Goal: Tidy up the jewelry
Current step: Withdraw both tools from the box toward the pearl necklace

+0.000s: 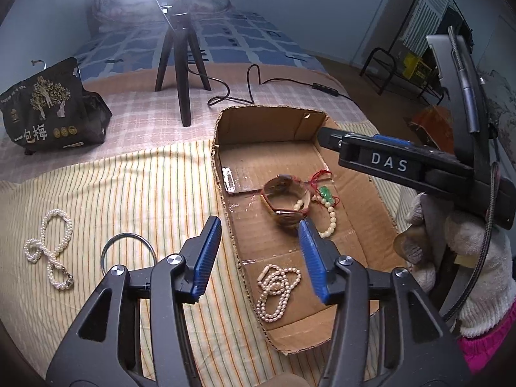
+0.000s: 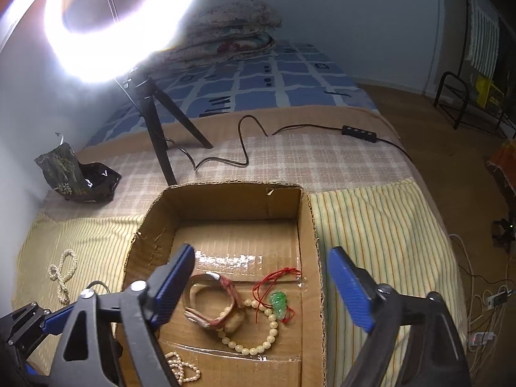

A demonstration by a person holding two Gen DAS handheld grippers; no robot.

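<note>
The left gripper (image 1: 259, 258) hangs low over the near left wall of the shallow brown cardboard box (image 1: 225, 161), its 2 blue-padded jaws spread wide with nothing between them. The right gripper (image 2: 261, 287) is likewise wide open and empty, hovering above the box interior.

Directly below the right gripper lie a brown leather-strap watch (image 2: 211, 303), a cream bead bracelet (image 2: 258, 332) partly overlapping it, and a green jade pendant on red cord (image 2: 278, 303) touching the bracelet. Nearer the front of the box sits a coiled string of pale pearls (image 1: 278, 287).

Outside the box, on the yellow striped cloth (image 1: 129, 187), 2 pieces remain: a thin silver metal bangle (image 1: 127, 251) just beside the left gripper's left jaw, and farther left a twisted white pearl necklace (image 1: 48, 251). By my judgement the task is over halfway done, with these 2 left to collect.

Risks from here: the thin bangle lies flat on soft cloth, so jaws closing on it could pinch fabric along with it or let it slip free. The pearl necklace is limp and looped; grabbed at 1 strand, it may dangle and catch on the box wall. Dropping either onto the watch pile could tangle it with the red cord.

Beyond stand a black tripod (image 1: 180, 64) with a ring light, its cable, and a black snack bag (image 1: 51, 109).
</note>
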